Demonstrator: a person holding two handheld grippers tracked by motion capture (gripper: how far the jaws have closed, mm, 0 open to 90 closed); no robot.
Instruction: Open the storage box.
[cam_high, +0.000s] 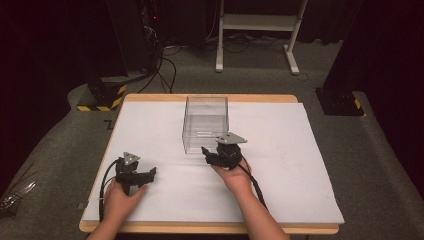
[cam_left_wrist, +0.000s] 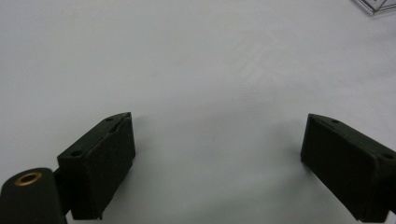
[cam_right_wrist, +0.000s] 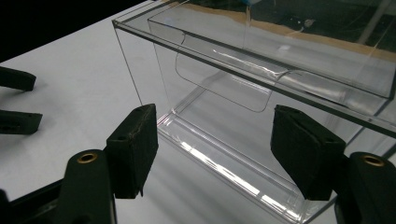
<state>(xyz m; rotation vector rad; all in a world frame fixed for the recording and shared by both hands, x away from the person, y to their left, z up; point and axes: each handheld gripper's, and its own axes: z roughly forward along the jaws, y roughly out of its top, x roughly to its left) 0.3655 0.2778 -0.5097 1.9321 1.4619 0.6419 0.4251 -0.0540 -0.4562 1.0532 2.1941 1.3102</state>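
- the right gripper (cam_high: 216, 154) sits just at the near wall of the clear box (cam_high: 205, 122), released, its jaws spread wide with nothing between them; in the right gripper view they frame the box's lower front edge.
- the box stands upright on the bench (cam_high: 300, 150), a little toward the far edge and near the middle between its left and right edges.
- the left gripper (cam_high: 147, 174) rests near the near left corner of the bench, also released and empty, well apart from the box.
- risk, as a judgement: the box looks light and its walls slick, so a push from one jaw before the other closes could slide or tip it across the smooth bench.
- a pinch on a thin wall could slip off, since hard plastic gives little grip; squeezing hard might flex or crack it.
- transparency makes the edges hard to judge, so a jaw may strike the rim instead of straddling it.
- materials: the box is glossy, rigid, see-through plastic, square-cornered, open at the top, with a rounded cut-out (cam_right_wrist: 219, 88) in one panel.
- the bench top is a matte white sheet over a wooden board.
- the gripper pads (cam_right_wrist: 133, 149) are black, blocky and dull, with a slightly rough face.
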